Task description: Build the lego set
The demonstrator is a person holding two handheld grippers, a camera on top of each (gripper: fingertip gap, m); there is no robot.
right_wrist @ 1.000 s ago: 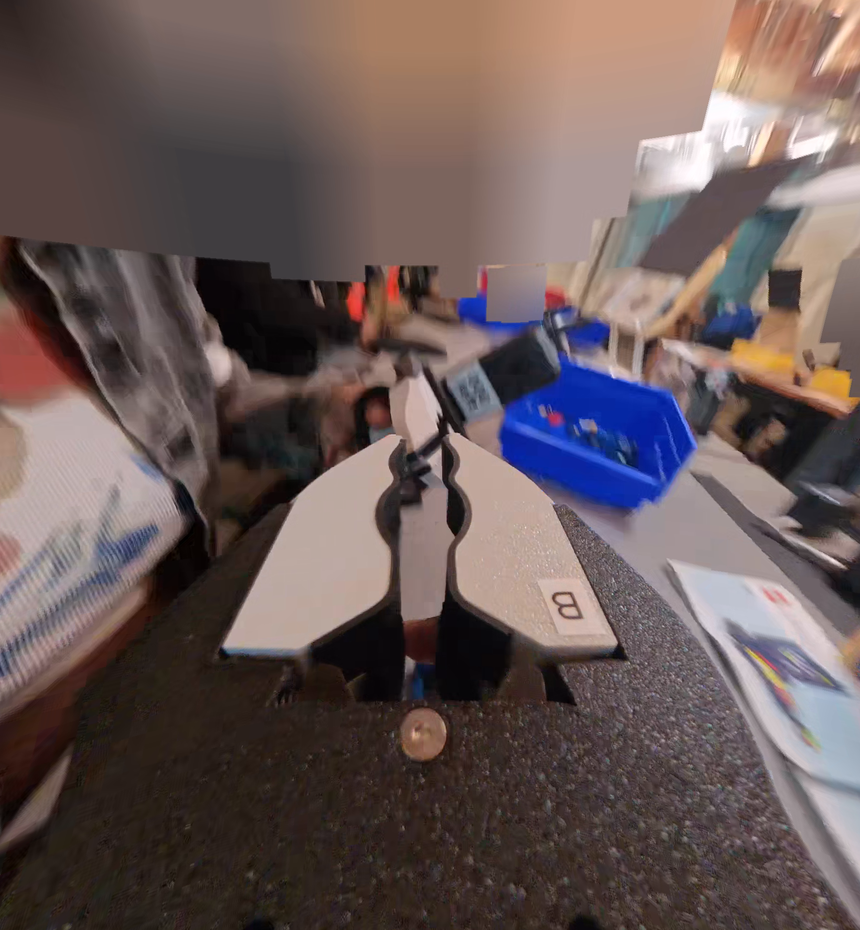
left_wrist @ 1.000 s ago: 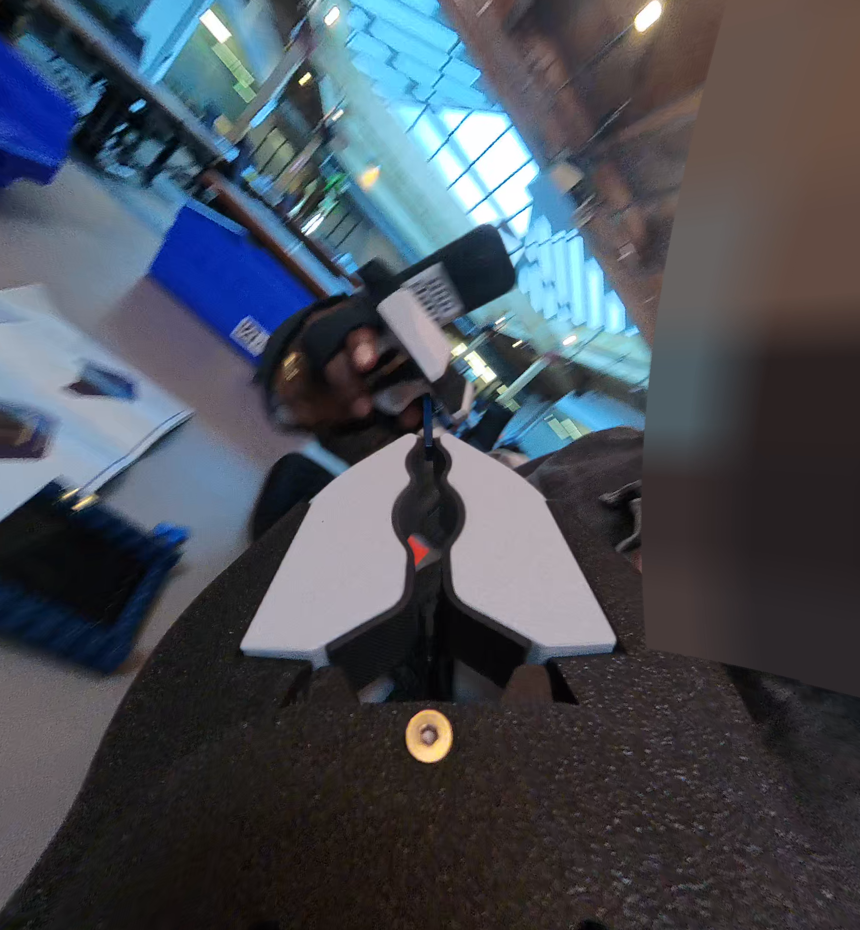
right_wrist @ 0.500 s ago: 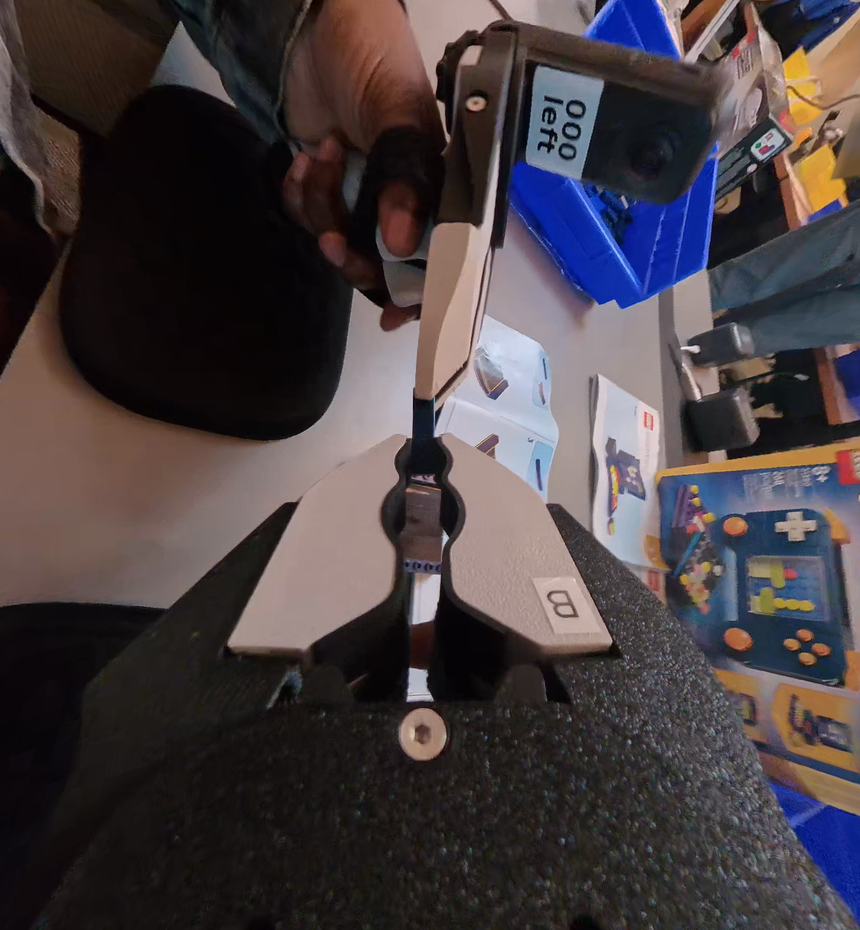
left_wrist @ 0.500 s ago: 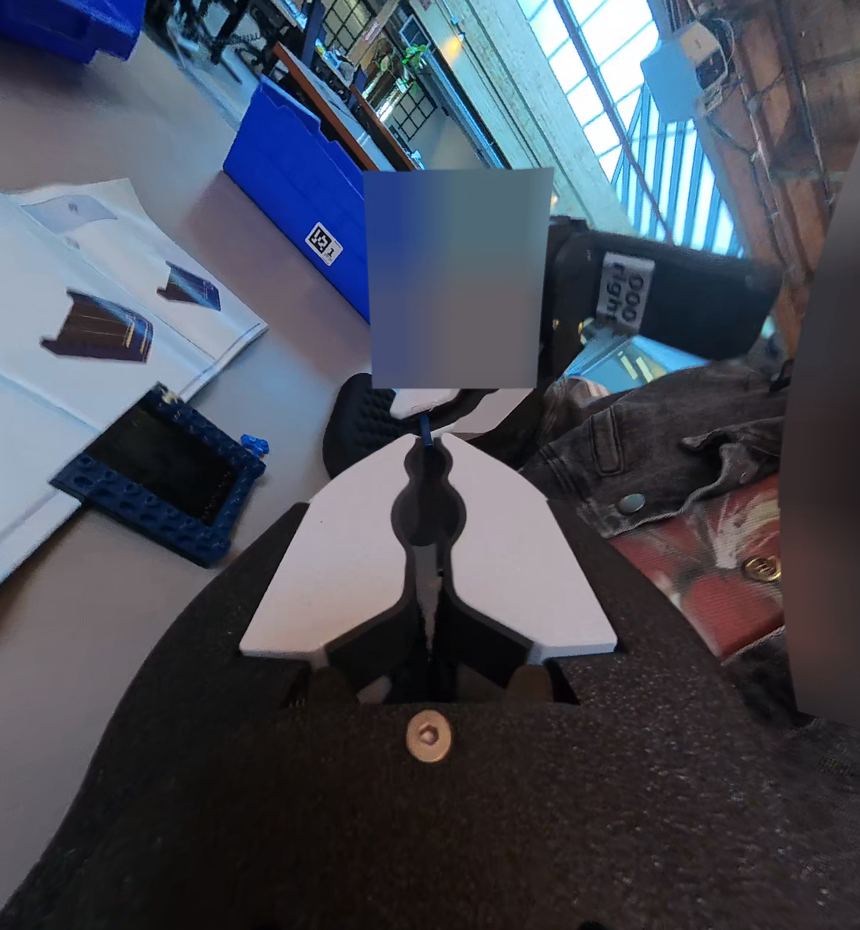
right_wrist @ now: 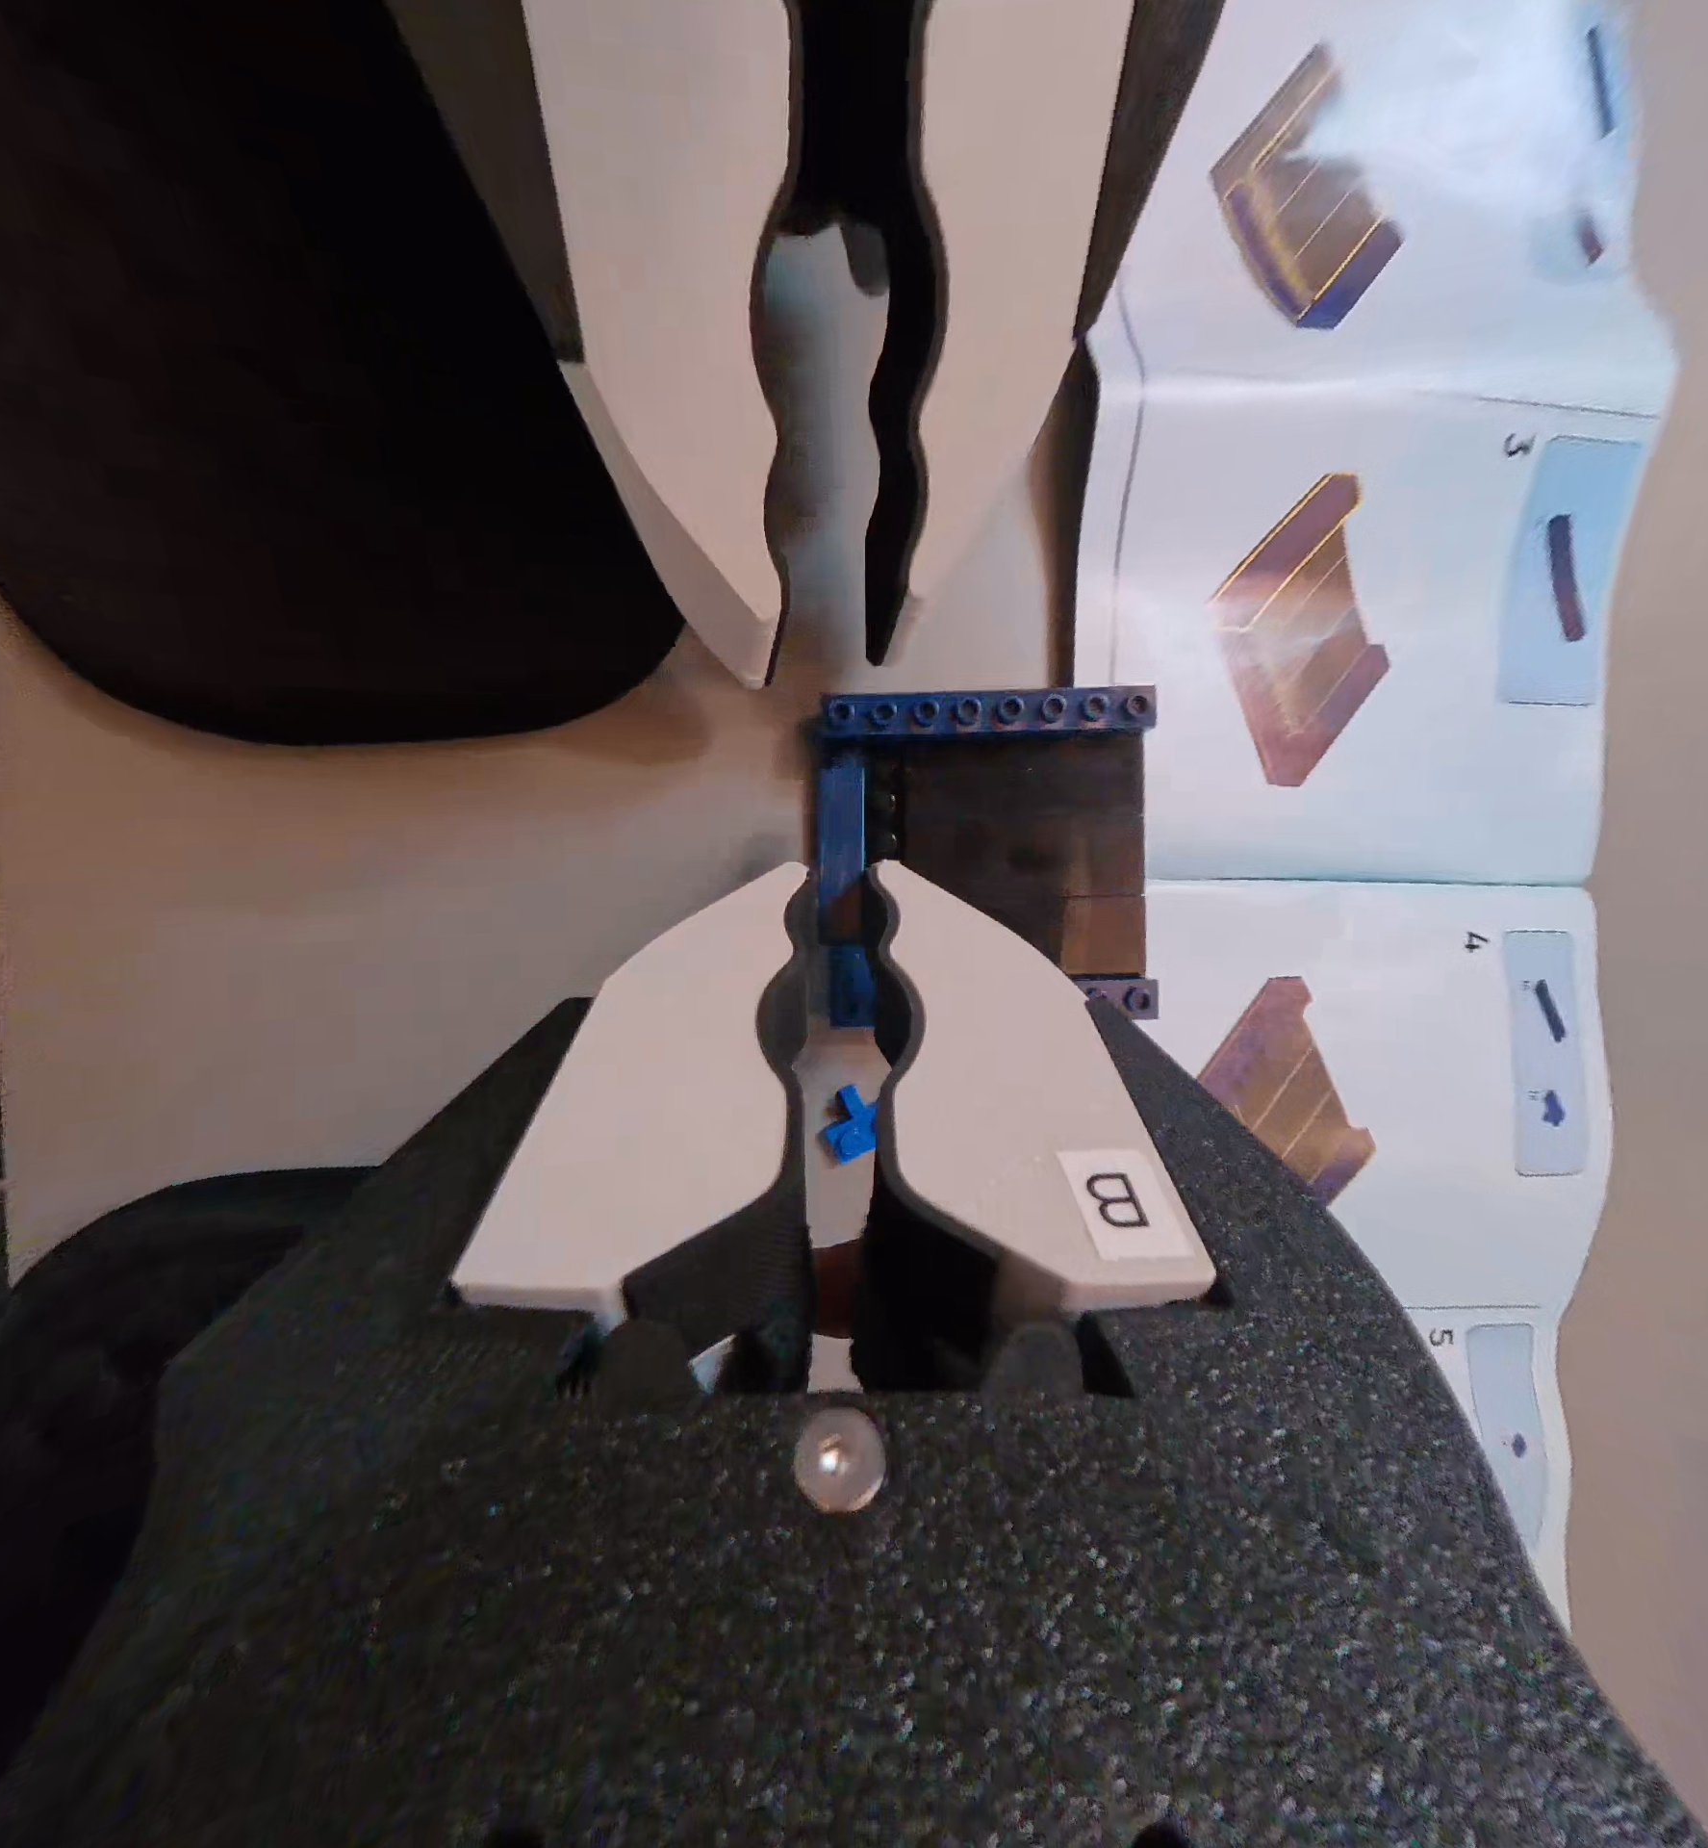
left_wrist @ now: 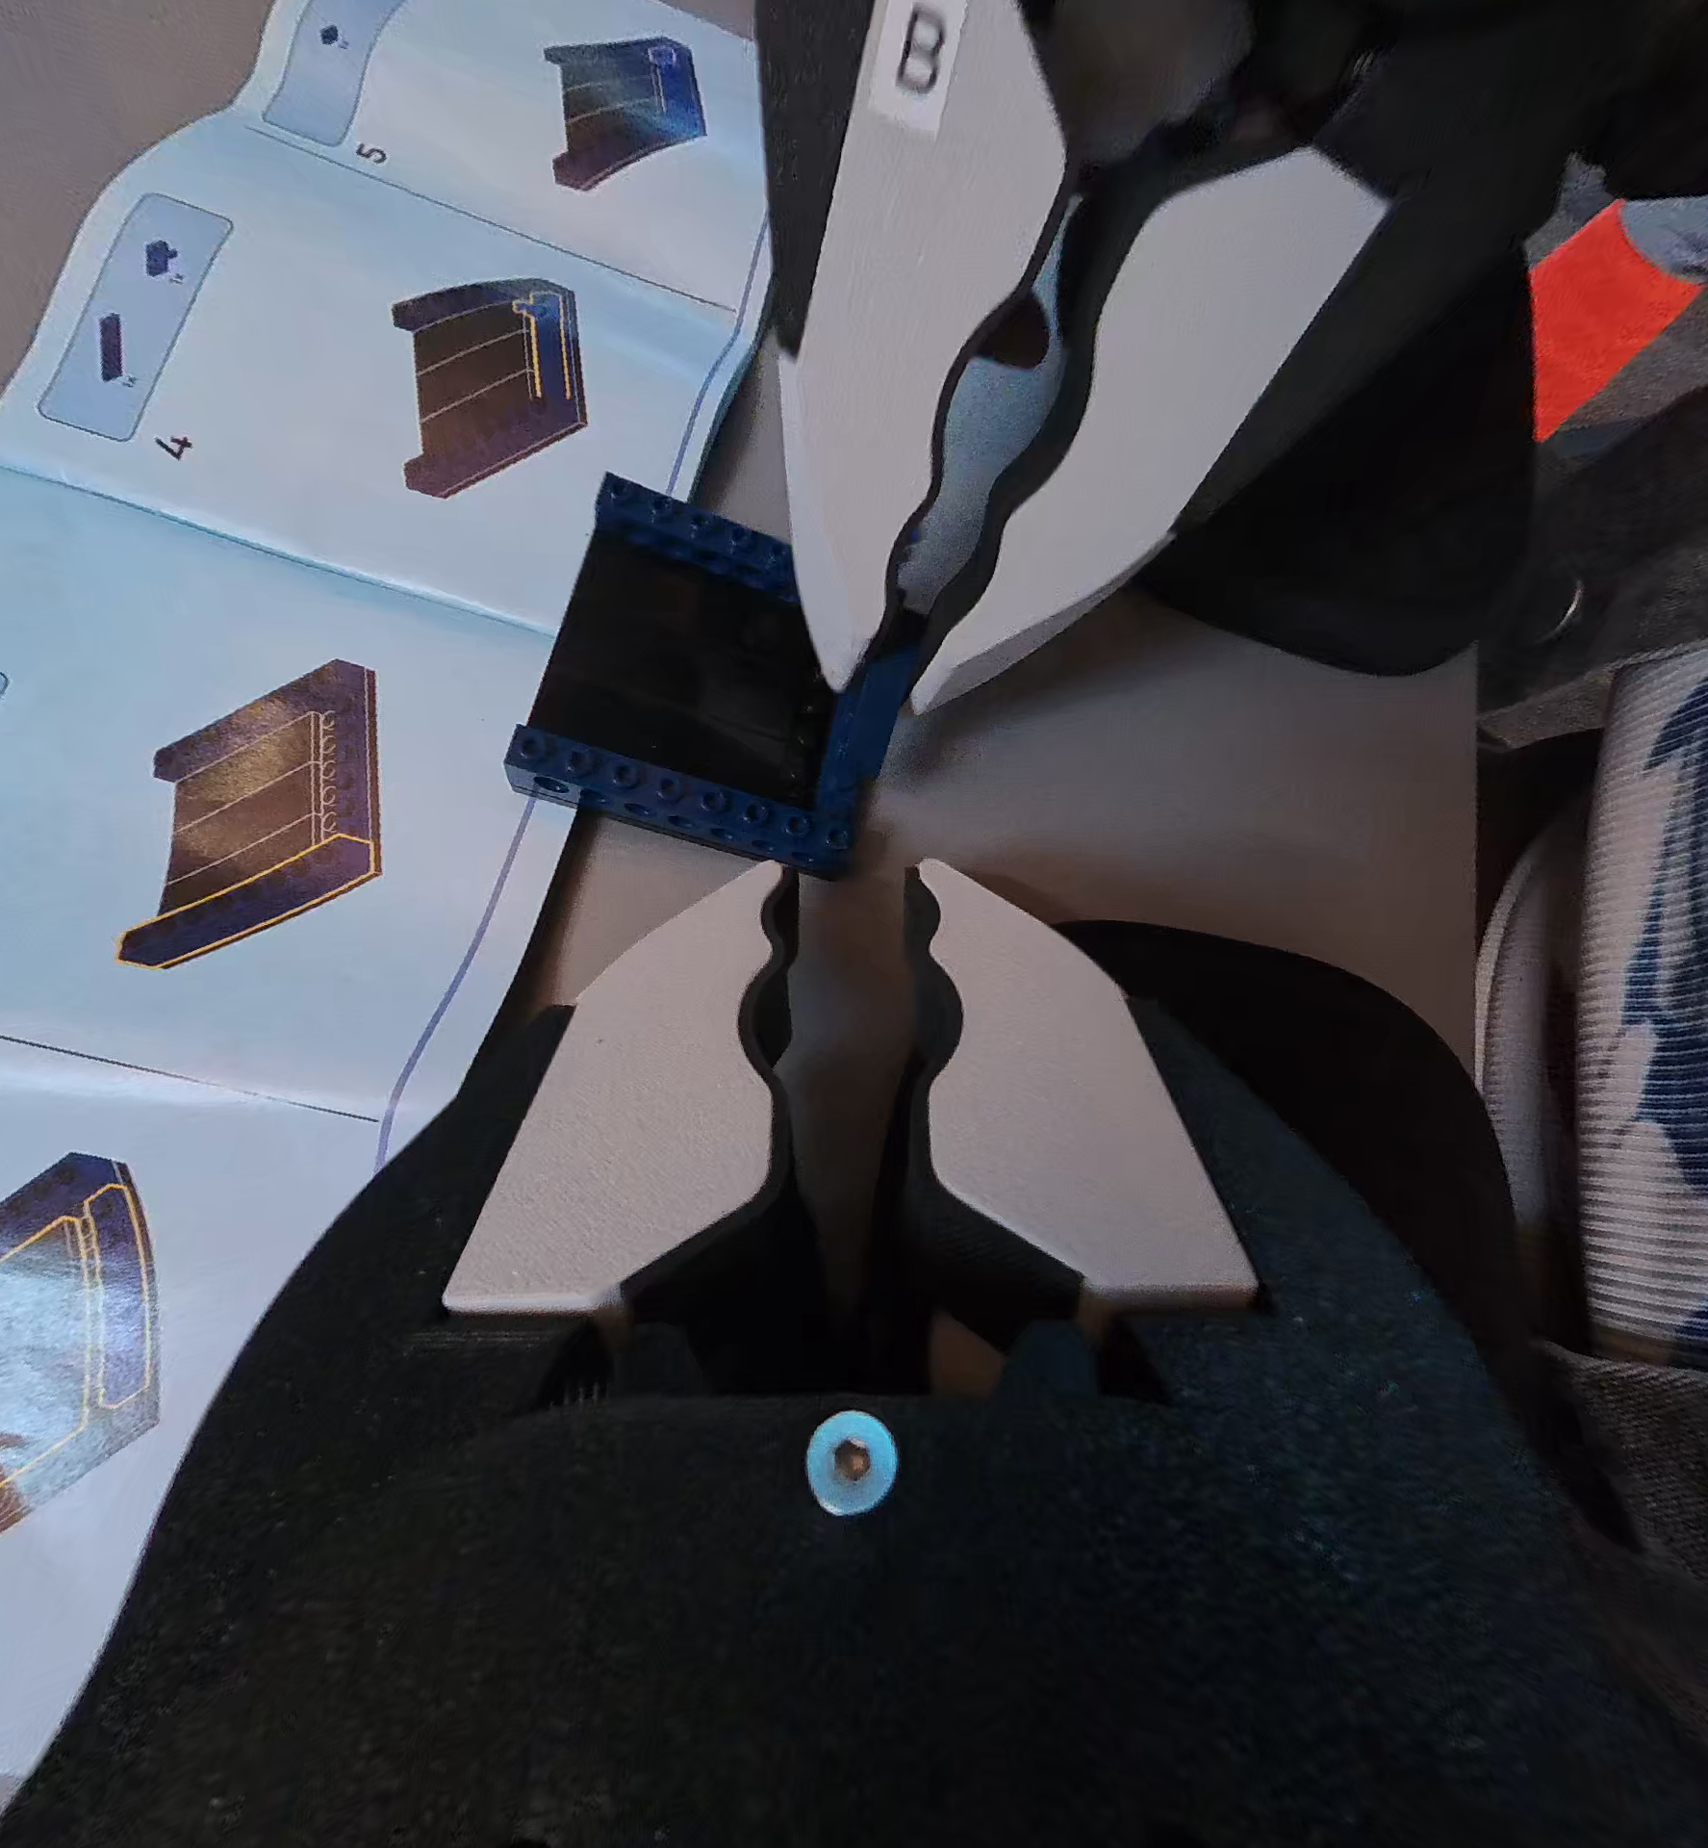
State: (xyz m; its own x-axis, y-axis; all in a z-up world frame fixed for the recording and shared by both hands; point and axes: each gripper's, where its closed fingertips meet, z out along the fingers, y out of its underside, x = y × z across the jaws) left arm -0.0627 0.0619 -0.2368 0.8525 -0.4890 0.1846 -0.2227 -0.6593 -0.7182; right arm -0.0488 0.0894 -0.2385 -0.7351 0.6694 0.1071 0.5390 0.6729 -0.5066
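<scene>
The right gripper (right_wrist: 842, 870) is clamped on a narrow dark blue strip (right_wrist: 842, 820) that lies along one side of a brick frame (right_wrist: 989, 712) on the beige table (right_wrist: 330, 900). Its two fingertips press on the strip from either side, and its fingers cover the near end of the frame. The frame has a black floor (right_wrist: 1029, 820) and dark blue studded bars along two sides; the bar nearest this gripper shows only as a short stub past the right finger.

The left gripper (left_wrist: 845, 870) stands with its fingers apart and nothing between them but bare table. Its fingertips are just beside the frame's corner (left_wrist: 830, 850); whether the left tip touches that corner cannot be told.

A small bright blue piece (right_wrist: 850, 1125) lies on the table, seen through the slot between the right gripper's fingers.

The far side of the frame rests on an open instruction booklet (left_wrist: 280, 600), which runs out of view at the picture edges. A black rounded object (right_wrist: 280, 400) beside the left gripper is cut off and hard to identify. Striped white and blue cloth (left_wrist: 1649, 1000) shows at the edge of the left wrist view, blurred.
</scene>
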